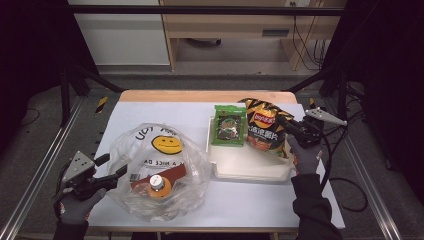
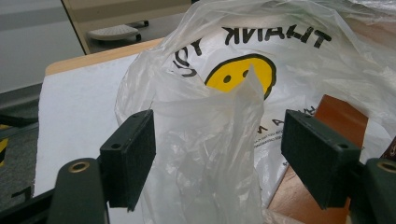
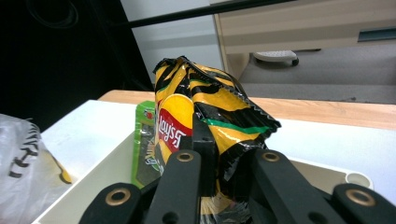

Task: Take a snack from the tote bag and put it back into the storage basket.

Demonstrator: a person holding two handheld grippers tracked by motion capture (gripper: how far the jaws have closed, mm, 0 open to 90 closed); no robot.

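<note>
The left gripper [image 2: 218, 161] sits nearest, jaws spread wide with a crumpled fold of the plastic bag [image 1: 159, 170] loose between them, not pinched. Right of the bag, the right gripper [image 1: 289, 129] is clamped on the crisp packet [image 1: 265, 131], over the white tray [image 1: 250, 167]. The packing step seems underway; next, the bag's mouth likely needs holding open.
</note>
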